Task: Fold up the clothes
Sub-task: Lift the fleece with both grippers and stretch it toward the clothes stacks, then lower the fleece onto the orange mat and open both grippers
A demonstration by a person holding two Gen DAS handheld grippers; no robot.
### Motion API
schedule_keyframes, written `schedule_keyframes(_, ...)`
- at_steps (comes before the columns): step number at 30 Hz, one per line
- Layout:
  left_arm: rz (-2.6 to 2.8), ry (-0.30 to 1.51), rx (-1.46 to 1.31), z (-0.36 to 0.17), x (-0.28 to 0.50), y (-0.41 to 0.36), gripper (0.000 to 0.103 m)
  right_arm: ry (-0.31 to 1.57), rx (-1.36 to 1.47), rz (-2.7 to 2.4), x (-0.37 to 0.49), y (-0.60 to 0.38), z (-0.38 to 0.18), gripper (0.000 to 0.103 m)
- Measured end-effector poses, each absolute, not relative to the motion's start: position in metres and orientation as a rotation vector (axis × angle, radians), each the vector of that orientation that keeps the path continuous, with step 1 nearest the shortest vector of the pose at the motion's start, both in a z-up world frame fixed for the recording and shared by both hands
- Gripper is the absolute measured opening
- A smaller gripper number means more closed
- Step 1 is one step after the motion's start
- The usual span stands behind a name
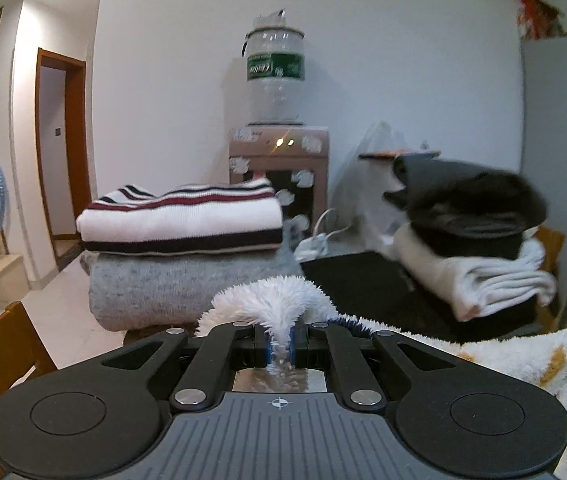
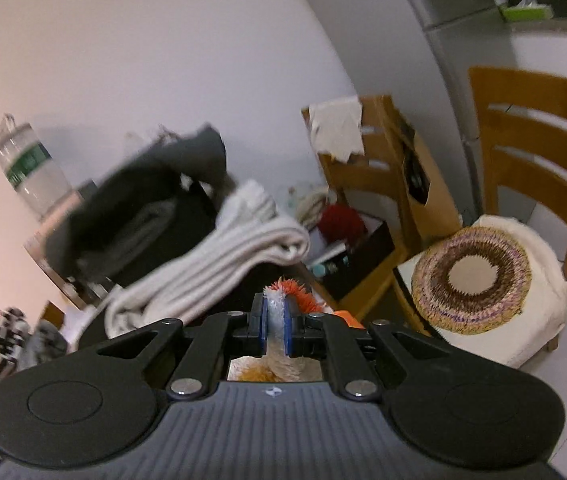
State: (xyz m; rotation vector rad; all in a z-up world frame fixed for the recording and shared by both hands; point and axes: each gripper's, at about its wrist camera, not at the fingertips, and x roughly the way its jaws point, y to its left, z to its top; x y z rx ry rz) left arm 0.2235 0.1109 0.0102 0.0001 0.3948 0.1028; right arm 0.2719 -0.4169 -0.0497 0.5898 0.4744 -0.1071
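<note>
Left wrist view shows the left tongs (image 1: 280, 344) clamped on a tuft of the fleece (image 1: 523, 360), which trails off toward the lower right. Right wrist view shows the right tongs (image 2: 275, 322) clamped on another bit of the fleece (image 2: 283, 292), white with orange pile. Holding two points at once likely keeps an edge taut between the hands for a fold. Across the surface (image 1: 363, 280), finished work sits in stacks: a striped sweater (image 1: 179, 216) on a grey knit (image 1: 171, 288) at the left edge, a dark garment (image 1: 471, 208) on white towels (image 1: 483, 280) at the right. A jug (image 1: 275, 68) beyond carries a green label, its writing too blurred to read.
</note>
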Motion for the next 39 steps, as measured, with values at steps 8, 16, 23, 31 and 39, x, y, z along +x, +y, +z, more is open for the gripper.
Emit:
schedule_keyframes(8,0.176,0.505,0.062,-0.043,0.297,0.114,0.01,0.577,0.505,-0.067,0.387,-0.406,-0.099,0.01)
schedule_keyframes(16,0.211,0.635,0.085,-0.102,0.335,0.127,0.01,0.712,0.43,-0.027,0.453,-0.384,-0.161,0.01)
schedule_keyframes(23,0.182,0.716,0.06,-0.129,0.345,0.141,0.017,0.774,0.392,-0.014,0.47,-0.376,-0.183,0.028)
schedule_keyframes(31,0.111,0.652,-0.019,-0.09,0.32,0.143,0.058,0.721,0.337,0.045,0.434,-0.384,-0.126,0.053)
schedule_keyframes(39,0.049,0.517,-0.051,-0.018,0.265,0.137,0.084,0.677,0.315,0.114,0.341,-0.399,-0.057,0.06)
